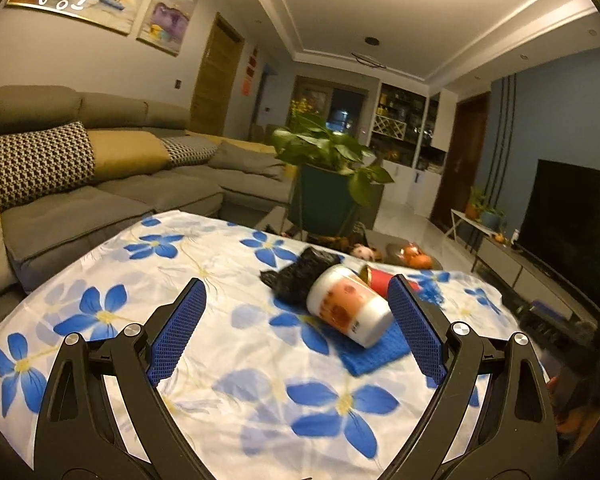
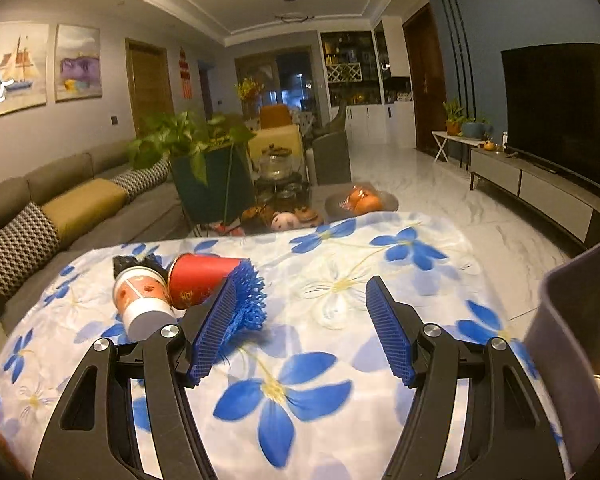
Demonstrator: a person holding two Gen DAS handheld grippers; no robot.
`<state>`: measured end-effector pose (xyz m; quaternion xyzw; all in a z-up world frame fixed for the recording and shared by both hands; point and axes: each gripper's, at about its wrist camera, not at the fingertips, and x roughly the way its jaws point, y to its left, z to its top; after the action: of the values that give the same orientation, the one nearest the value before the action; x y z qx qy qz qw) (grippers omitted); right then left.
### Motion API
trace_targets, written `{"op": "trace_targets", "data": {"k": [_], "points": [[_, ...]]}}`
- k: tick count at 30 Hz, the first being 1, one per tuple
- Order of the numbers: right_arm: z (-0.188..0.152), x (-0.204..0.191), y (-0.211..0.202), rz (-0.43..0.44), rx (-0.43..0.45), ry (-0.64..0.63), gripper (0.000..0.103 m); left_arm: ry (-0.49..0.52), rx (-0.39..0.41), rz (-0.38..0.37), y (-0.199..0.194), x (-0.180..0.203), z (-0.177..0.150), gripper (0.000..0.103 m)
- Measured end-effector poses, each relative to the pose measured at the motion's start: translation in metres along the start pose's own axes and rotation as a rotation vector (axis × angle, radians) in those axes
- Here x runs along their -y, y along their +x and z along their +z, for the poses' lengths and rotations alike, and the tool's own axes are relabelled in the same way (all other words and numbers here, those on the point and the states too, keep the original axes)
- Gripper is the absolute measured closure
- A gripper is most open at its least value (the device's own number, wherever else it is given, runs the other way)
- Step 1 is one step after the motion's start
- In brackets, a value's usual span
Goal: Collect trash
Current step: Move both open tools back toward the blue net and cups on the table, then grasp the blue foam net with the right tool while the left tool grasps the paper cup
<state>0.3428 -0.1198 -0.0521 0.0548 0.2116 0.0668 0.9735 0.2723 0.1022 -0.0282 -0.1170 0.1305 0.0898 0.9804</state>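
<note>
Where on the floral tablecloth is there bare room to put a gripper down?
Free: the floral tablecloth right of the blue mesh scrubber, up to the grey bin. Crowded: white-and-orange paper cup, red paper cup, crumpled black plastic bag.

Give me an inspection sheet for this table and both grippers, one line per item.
Surface: white tablecloth with blue flowers covering the table.
Job's things: white and orange paper cup on its side; red paper cup on its side beside it; crumpled black plastic bag behind them; blue mesh scrubber; flat blue cloth under the white cup; grey bin at the right edge.
Clutter: nothing seen.
Grippers: left gripper open, empty; right gripper open, its left finger in front of the scrubber, contact unclear.
Cables: nothing seen.
Surroundings: grey sofa, potted green plant, black television.
</note>
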Motion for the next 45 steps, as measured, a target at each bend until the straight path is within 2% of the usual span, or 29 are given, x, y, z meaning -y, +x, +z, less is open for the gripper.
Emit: {"op": "trace_targets", "data": {"k": [8, 12, 15, 16, 18, 20, 22, 23, 29, 37, 40, 45], "points": [[-0.003, -0.024, 0.051, 0.009, -0.062, -0.038, 0.036, -0.01, 0.007, 0.019, 0.028, -0.005, 0.007, 0.013], [-0.003, -0.029, 0.071, 0.033, -0.115, -0.038, 0.039, -0.009, 0.0, 0.018, 0.037, -0.006, 0.004, 0.013], [-0.007, -0.033, 0.085, 0.045, -0.172, -0.044, 0.046, -0.013, -0.001, 0.019, 0.04, -0.009, 0.003, 0.013], [-0.008, -0.034, 0.087, 0.048, -0.185, -0.051, 0.05, -0.017, -0.002, 0.02, 0.041, -0.01, 0.002, 0.013], [-0.01, -0.037, 0.092, 0.058, -0.211, -0.062, 0.063, -0.025, -0.008, 0.019, 0.042, -0.011, 0.001, 0.013], [-0.012, -0.038, 0.093, 0.075, -0.22, -0.059, 0.082, -0.027, -0.015, 0.017, 0.044, -0.012, 0.0, 0.013], [-0.013, -0.037, 0.091, 0.096, -0.228, -0.052, 0.095, -0.029, -0.022, 0.015, 0.044, -0.012, -0.001, 0.013], [-0.014, -0.037, 0.09, 0.102, -0.231, -0.051, 0.098, -0.03, -0.024, 0.012, 0.044, -0.012, -0.002, 0.013], [-0.011, -0.028, 0.061, 0.115, -0.155, -0.03, 0.101, -0.012, -0.035, -0.01, 0.041, -0.003, -0.004, 0.013], [0.0, 0.006, -0.007, 0.076, 0.019, 0.03, 0.102, 0.03, -0.055, -0.063, 0.04, 0.018, -0.009, 0.013], [0.004, 0.02, -0.033, 0.044, 0.091, 0.04, 0.102, 0.032, -0.078, -0.095, 0.042, 0.027, -0.011, 0.013], [0.007, 0.046, -0.064, 0.037, 0.154, 0.065, 0.102, 0.031, -0.134, -0.13, 0.052, 0.045, -0.019, 0.013]]}}
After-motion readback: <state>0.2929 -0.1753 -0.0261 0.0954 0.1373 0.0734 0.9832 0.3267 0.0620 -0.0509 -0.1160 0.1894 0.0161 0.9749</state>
